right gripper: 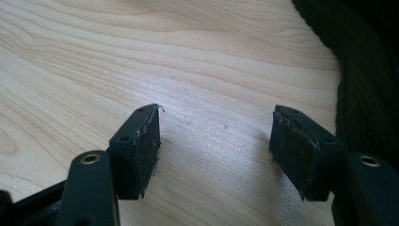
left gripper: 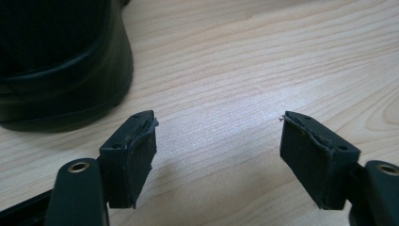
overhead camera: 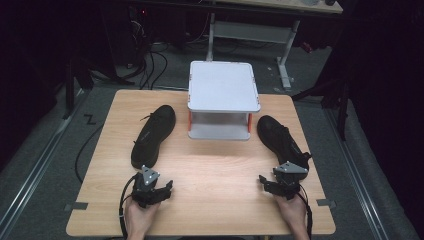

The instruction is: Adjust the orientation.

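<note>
Both tongs gape wide, holding nothing, low over the table [overhead camera: 215, 175]. The left shoe [overhead camera: 152, 135] lies at twelve o'clock from the left tongs [overhead camera: 150, 192]; the right shoe [overhead camera: 281, 140] at twelve o'clock from the right tongs [overhead camera: 275, 187].

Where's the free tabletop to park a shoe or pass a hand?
Widest bare patch: between the left tongs and right tongs, running forward to the small white rack. Another strip lies between the left shoe and the rack. Crowded: the right shoe sits close beside the rack, and each shoe's heel is near its tongs.
</note>
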{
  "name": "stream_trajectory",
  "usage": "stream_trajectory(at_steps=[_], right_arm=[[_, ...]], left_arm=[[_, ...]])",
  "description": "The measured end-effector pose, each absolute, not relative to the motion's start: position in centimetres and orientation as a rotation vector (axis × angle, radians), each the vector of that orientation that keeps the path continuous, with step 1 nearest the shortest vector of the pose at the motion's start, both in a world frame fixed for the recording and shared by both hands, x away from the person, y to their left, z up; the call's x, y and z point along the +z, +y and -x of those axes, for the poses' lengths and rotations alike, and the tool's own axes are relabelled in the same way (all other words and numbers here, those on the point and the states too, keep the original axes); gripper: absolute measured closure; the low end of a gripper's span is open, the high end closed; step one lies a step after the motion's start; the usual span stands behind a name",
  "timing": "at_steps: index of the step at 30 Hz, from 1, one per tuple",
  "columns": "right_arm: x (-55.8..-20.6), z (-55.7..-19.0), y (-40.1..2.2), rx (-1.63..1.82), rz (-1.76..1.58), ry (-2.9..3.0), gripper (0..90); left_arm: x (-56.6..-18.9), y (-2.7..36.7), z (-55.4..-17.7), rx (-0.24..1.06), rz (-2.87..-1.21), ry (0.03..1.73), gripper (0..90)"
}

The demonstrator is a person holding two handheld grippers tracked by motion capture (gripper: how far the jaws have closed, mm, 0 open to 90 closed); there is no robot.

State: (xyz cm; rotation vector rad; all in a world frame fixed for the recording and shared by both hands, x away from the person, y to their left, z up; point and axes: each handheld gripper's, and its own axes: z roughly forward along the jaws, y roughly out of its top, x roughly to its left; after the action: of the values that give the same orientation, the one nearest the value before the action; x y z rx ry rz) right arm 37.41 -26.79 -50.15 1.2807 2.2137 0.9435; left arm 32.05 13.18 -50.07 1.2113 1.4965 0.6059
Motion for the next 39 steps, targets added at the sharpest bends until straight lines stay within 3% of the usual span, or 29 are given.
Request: stream_trajectory(at_steps=[22, 39], right_arm=[[-50.2, -37.4, -26.8, 0.944, -1.281, 2.214, 34.0], [-50.2, -37.4, -26.8, 0.944, -1.281, 2.213, 34.0]], left_arm=[[-45.1, 17.8, -31.9, 0.756, -1.103, 1.482, 30.7], [-43.8, 18.8, -38.0, 0.788, -1.135, 1.453, 34.9]])
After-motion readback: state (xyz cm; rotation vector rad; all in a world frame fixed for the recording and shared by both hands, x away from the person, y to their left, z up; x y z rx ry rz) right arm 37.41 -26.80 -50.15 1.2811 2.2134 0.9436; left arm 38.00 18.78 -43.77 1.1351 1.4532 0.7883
